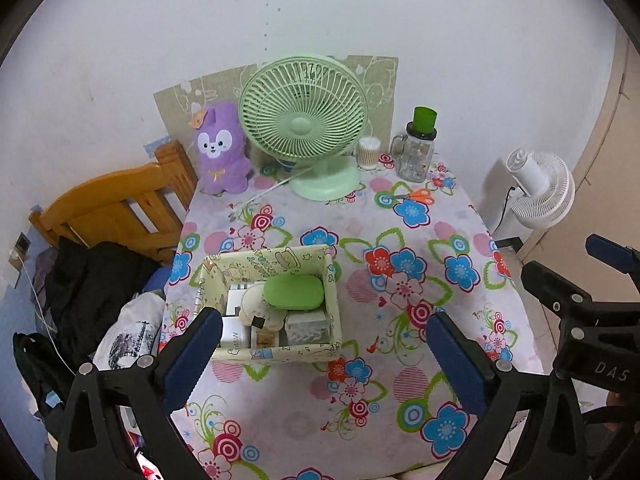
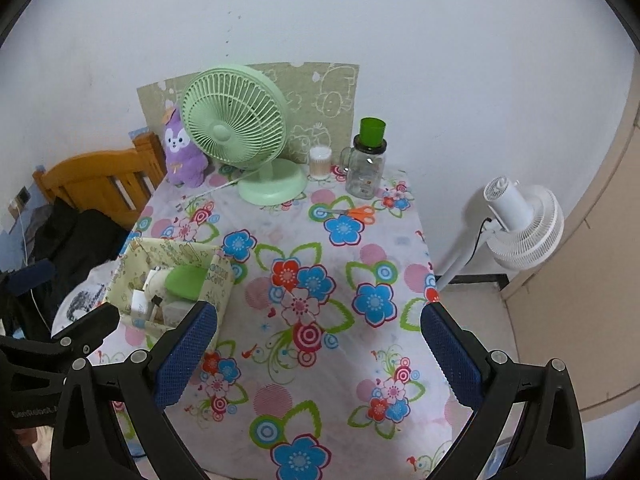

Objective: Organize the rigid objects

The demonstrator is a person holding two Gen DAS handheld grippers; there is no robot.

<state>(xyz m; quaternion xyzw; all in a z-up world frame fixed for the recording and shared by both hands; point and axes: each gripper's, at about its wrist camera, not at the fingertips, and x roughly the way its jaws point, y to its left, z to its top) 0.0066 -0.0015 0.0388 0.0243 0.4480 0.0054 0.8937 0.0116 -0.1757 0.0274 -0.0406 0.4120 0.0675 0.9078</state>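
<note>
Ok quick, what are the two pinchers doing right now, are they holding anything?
Left gripper: open, holding nothing.
Right gripper: open, holding nothing.

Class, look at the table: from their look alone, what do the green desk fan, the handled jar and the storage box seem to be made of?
Green desk fan: likely moulded plastic, matte pastel, with thin uniform grille ribs.
Handled jar: probably glass, clear and glossy; the cloth shows through it. Its dark collar and green top look like plastic.
Storage box: seemingly printed cardboard or fabric-covered board, with thin flat walls, folded corners and a matte cartoon print.
</note>
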